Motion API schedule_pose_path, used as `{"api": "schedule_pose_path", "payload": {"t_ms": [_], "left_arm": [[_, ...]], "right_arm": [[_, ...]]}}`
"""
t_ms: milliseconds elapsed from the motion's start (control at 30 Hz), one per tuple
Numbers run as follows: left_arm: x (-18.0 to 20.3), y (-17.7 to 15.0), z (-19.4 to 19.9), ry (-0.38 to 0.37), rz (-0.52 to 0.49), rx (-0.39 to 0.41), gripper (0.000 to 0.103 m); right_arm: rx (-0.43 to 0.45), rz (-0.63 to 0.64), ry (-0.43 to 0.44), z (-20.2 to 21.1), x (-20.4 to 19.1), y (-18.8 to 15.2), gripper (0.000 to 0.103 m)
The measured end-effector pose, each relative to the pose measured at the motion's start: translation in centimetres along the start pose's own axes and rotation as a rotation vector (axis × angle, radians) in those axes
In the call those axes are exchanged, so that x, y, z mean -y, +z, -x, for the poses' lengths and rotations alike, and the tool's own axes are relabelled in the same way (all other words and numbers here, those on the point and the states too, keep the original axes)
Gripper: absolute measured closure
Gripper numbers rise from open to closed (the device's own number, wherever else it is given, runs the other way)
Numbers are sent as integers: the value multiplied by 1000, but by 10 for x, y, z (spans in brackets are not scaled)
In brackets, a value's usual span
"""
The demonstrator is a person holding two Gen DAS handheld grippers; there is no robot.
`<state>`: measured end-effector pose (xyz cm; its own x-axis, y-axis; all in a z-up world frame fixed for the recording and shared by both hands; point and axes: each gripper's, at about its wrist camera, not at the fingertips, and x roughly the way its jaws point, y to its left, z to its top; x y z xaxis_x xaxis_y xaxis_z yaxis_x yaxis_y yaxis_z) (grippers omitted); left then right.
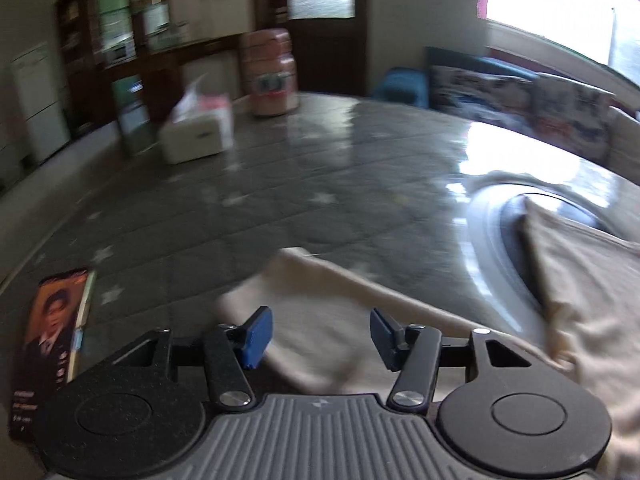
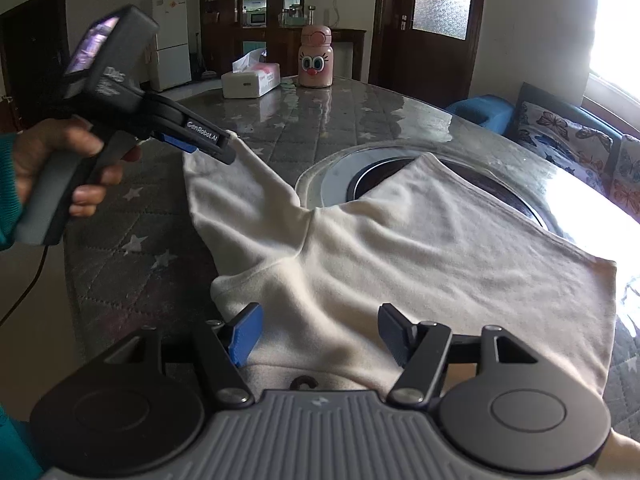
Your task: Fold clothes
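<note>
A cream long-sleeved shirt [image 2: 400, 248] lies spread on the round table [image 2: 280, 136], which has a grey star-patterned cover. One sleeve [image 2: 244, 184] runs out to the left. In the right wrist view a hand [image 2: 52, 160] holds my left gripper [image 2: 226, 152] with its tip at the sleeve's end. In the blurred left wrist view its jaws stand apart over the sleeve cloth [image 1: 320, 312], and my left gripper [image 1: 320, 334] does not pinch it. My right gripper [image 2: 320, 336] is open above the shirt's near edge, with cloth below and between its blue pads [image 2: 246, 336].
A round inset ring [image 2: 340, 172] in the table lies partly under the shirt. At the far side stand a tissue box [image 2: 250, 80] and a pink bottle [image 2: 316, 62]. A book [image 1: 52, 340] lies at the table's left edge. A sofa with butterfly cushions [image 2: 560, 136] is to the right.
</note>
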<state>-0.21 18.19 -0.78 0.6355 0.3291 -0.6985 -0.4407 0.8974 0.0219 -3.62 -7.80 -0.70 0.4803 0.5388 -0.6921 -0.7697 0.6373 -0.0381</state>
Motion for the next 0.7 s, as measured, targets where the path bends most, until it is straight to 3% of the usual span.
{"api": "schedule_pose_path", "payload": {"t_ms": [67,133,167,267,500,700], "left_arm": [[-4,-1,-2,9,15,-1,54],[-4,-1,-1,5,9,7,71],[-3,-1,0,1,5,10,86],[-1,0,2,-27,22,15,97],[16,11,32,-169,39,77,102],[58,20,80,-421,-24,145,103]], "right_arm": [[-2,1,0,0,0,-1,36],[-1,-3,-1,1,0,-1,36],[1,-5,-3,1,1,-1,36],[7,-12,-10,4,3,-2,35],[33,-42,-30,14,10,-4,34],[61,-102,-72,33,27,-8,34]]}}
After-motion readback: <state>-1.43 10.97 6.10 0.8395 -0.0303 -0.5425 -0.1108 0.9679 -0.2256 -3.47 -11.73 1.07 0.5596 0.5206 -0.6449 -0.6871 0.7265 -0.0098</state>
